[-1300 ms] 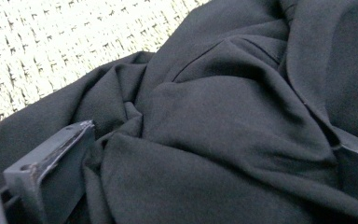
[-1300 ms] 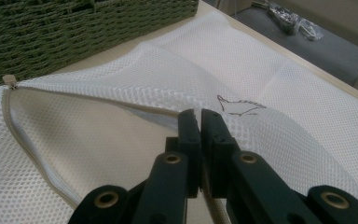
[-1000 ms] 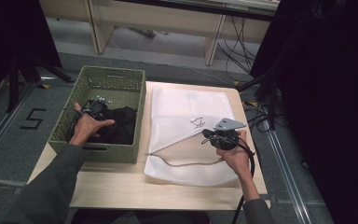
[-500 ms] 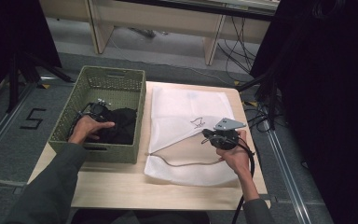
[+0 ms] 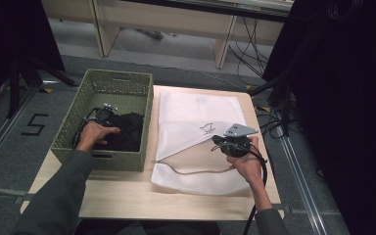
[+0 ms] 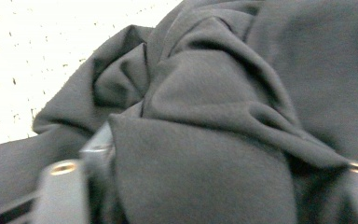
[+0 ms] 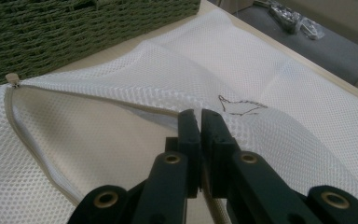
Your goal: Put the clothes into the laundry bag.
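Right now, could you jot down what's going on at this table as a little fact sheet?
Surface: wooden table
Container: green woven basket
In basket: black cloth
Beside basket: white mesh bag, zipper open
Left gripper: in the basket, jaws have just been closing, black cloth bunched between them
Right gripper: shut on the bag's zipper edge, holding the opening up

Wooden table (image 5: pixel 127 198) (floor marking "5" (image 5: pixel 35 125))

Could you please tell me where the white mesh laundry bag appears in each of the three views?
High view: white mesh laundry bag lies flat at centre, right of the green basket.
Left gripper view: dark cloth between the jaws; no bag.
Right gripper view: bag spreads beyond the shut jaws.
Shared landmark: the bag's bird drawing.
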Available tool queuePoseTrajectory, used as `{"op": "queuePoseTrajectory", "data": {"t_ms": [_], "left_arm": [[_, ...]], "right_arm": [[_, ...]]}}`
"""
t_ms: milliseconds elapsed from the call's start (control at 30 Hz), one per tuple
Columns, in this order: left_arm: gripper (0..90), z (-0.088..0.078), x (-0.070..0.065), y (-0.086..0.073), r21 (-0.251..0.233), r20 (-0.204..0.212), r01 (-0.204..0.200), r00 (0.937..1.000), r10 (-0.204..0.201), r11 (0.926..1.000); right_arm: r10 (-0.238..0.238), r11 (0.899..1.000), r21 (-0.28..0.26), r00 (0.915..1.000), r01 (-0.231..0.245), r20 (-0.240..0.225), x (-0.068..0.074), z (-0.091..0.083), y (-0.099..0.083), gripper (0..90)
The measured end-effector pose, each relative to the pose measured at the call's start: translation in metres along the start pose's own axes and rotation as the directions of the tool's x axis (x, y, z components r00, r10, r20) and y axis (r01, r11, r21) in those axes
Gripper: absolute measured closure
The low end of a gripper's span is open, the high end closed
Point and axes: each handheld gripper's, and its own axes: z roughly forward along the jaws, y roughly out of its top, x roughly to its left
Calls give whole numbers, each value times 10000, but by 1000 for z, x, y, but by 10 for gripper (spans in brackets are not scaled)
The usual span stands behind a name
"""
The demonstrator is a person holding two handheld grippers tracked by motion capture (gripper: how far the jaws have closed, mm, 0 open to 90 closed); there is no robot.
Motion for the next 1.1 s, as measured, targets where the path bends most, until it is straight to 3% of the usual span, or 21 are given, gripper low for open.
{"op": "queuePoseTrajectory", "data": {"t_ms": [100, 267, 333, 533, 700, 767, 833, 900, 933, 1000, 1100], "left_arm": [[519, 1, -2, -2, -584, -104, -33, 9999, 27, 9983], [609, -3, -5, 3, -504, -337, -655, 9974, 638, 9966], [628, -4, -6, 6, -378, -321, -769, 9966, 757, 9963], [637, -19, -6, 14, -694, -325, -1131, 9933, 1111, 9912], [643, -42, -8, 27, -1094, -116, -1084, 9941, 1077, 9881], [644, -50, -10, 32, -1290, -148, -1222, 9925, 1213, 9841], [644, -64, -12, 38, -1127, -162, -1439, 9896, 1430, 9832], [644, -76, -14, 43, -1345, -204, -1611, 9869, 1598, 9777], [644, -81, -14, 45, -1392, -226, -1614, 9869, 1598, 9770], [644, -92, -15, 49, -1768, -271, -1670, 9860, 1648, 9700], [645, -112, -16, 55, -1951, -336, -1887, 9820, 1857, 9625]], "right_arm": [[-61, 10000, 28, 10000, 61, 26, -2, -1, 2, 877], [97, 9999, -104, 9999, -97, 35, -2, -2, 1, 877], [81, 9999, -150, 9999, -80, 61, -3, -1, 1, 877], [170, 9998, -117, 9998, -170, 36, -3, -2, 1, 877], [153, 9998, -144, 9999, -152, 55, -3, -2, 1, 876], [-27, 9995, -309, 9998, 32, 189, -4, -2, 1, 877], [-42, 9998, -179, 9999, 44, 110, -4, -3, 2, 877], [-40, 9996, -296, 9998, 46, 184, -4, -2, 1, 876], [205, 9996, -198, 9997, -203, 90, -3, -3, 2, 877], [114, 9996, -278, 9999, -111, 100, -3, -2, 1, 877], [-33, 9995, -321, 9998, 39, 191, -4, -2, 1, 876]]}}
